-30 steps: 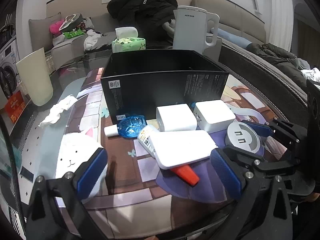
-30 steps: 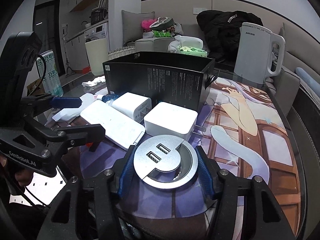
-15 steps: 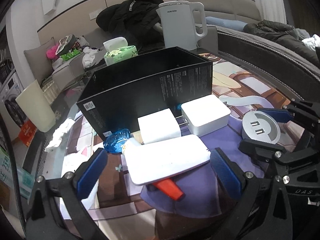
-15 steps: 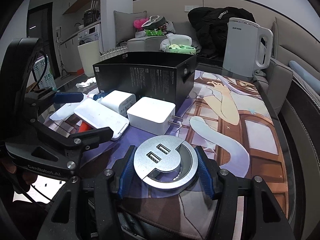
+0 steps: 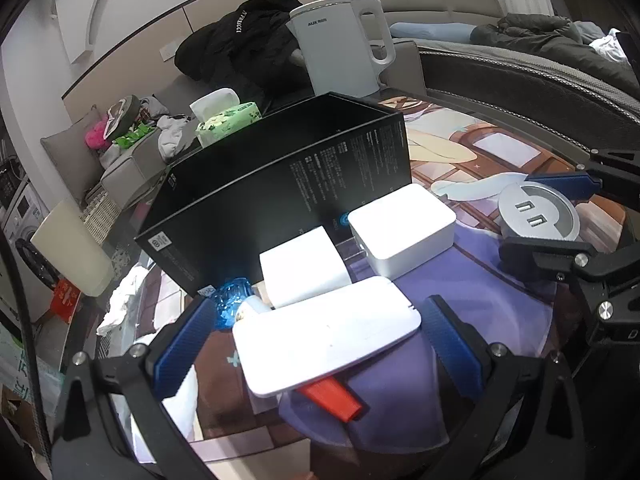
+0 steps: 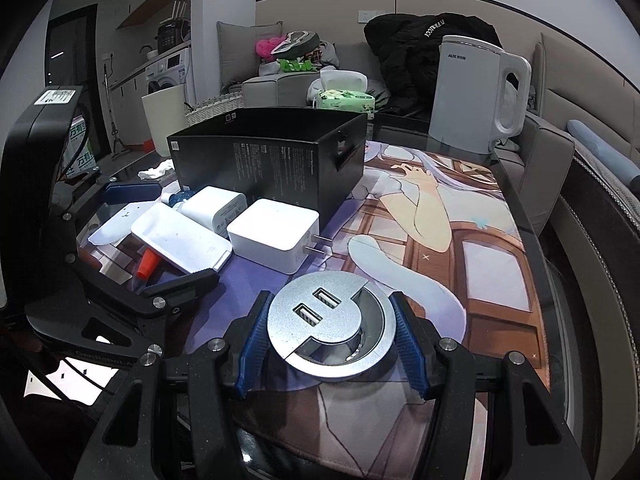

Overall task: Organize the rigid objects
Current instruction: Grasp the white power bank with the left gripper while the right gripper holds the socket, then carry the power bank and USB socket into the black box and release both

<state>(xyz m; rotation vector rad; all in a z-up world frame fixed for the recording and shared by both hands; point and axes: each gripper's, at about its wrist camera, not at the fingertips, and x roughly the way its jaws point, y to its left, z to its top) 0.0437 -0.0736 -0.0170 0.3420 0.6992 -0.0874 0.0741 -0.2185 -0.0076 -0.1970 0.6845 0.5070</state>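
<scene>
On a worktop (image 6: 516,216) covered by a printed illustrated mat, the right tongs (image 6: 332,334) are closed on a round silver metal socket disc with two USB ports (image 6: 330,326), its blue pads pressing the disc's rim at the near edge of the mat. The left tongs (image 5: 316,344) stand open around a flat white rectangular power bank (image 5: 324,336), touching nothing. That power bank lies tilted across an orange-red cylindrical cap (image 5: 332,394), with two white cube-shaped plug chargers (image 5: 400,228) just beyond it, in front of an open black cardboard box (image 5: 280,184). Risks, as a judgement: the smooth round disc could slip or rotate out of the narrow pad contact while carried toward the box. The propped power bank could rock or slide off the cap when squeezed, knocking the chargers. The two tongs sit near each other and could collide.
</scene>
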